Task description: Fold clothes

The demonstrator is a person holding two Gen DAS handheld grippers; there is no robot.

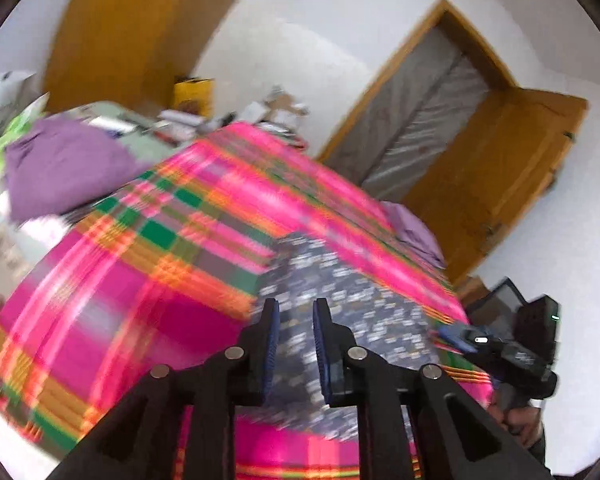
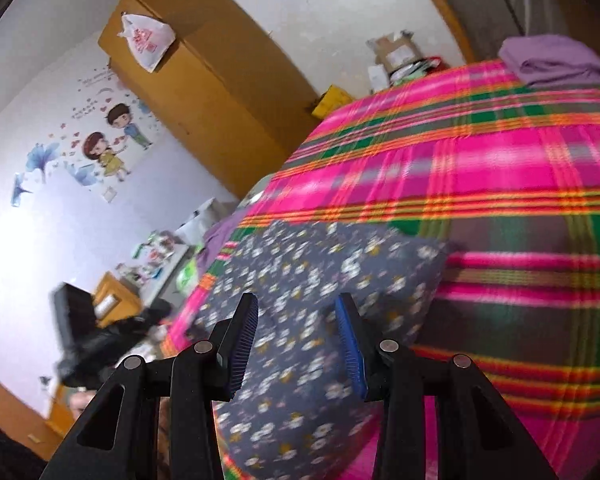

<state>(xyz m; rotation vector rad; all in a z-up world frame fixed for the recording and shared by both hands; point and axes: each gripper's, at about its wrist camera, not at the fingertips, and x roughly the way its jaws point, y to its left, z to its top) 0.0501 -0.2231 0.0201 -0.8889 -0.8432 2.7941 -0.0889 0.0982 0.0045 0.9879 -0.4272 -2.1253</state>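
A dark blue-grey garment with a small white flower print lies spread on a bed under a pink, green and orange plaid blanket. My left gripper hovers over the garment's near part. Its blue pads stand a little apart and no cloth shows between them. My right gripper hangs over the same garment near the bed's edge, jaws wide and empty. The right gripper's black body shows at the right of the left wrist view. Both views are blurred.
A folded purple cloth rests at the bed's far side, and a larger purple heap lies off its left corner. A wooden wardrobe, a wooden door and cluttered boxes stand around the bed.
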